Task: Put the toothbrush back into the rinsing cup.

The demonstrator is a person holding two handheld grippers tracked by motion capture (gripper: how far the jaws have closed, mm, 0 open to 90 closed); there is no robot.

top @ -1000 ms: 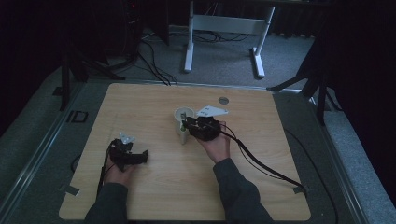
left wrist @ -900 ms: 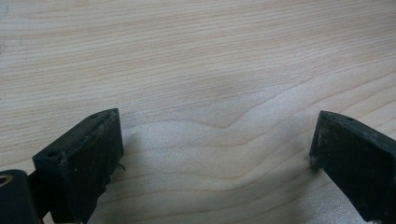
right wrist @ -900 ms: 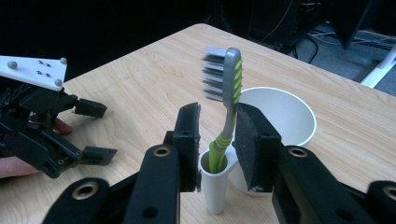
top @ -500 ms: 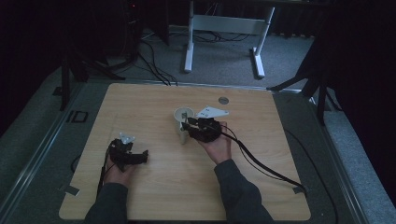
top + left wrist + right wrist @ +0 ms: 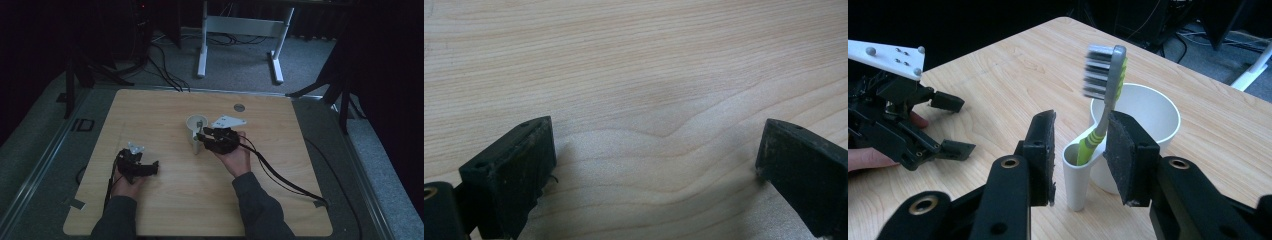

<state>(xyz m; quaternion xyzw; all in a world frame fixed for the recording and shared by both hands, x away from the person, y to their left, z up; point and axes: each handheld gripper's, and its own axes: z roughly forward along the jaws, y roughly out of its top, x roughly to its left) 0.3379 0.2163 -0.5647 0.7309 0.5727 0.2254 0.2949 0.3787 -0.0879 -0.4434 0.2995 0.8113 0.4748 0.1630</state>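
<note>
Wooden table (image 5: pixel 165 210), pale grain, set in a dark room on grey carpet; entries run from my side outward.

1. Left gripper (image 5: pixel 150 168): I hold it low at the near left of the table in the high view, pointing right. In its own view the jaws stand wide apart over bare wood, nothing between them. It also appears at the left of the right gripper view (image 5: pixel 950 127), jaws parted, the grey plate on top.

2. Right gripper (image 5: pixel 199 134): I hold it near the table's middle, pointing left at the cup. In the right gripper view (image 5: pixel 1079 150) the jaws stand apart on either side of the cup's narrow side tube. The brush handle lies just beside the right jaw; I cannot tell whether they touch.

3. Cup (image 5: pixel 1148 112): white, upright, just beyond the right gripper's jaws, with a slim tube joined to its near wall. In the high view (image 5: pixel 196 123) it stands at the table's middle.

4. Toothbrush (image 5: pixel 1104 80): grey with a green grip, standing in the tube, head up, bristles facing left, leaning slightly right.

5. Grommet (image 5: pixel 239 107): small grey disc in the table near the far edge.

6. Stand (image 5: pixel 240 25): white-legged frame on the floor beyond the table, cables beside it.
</note>
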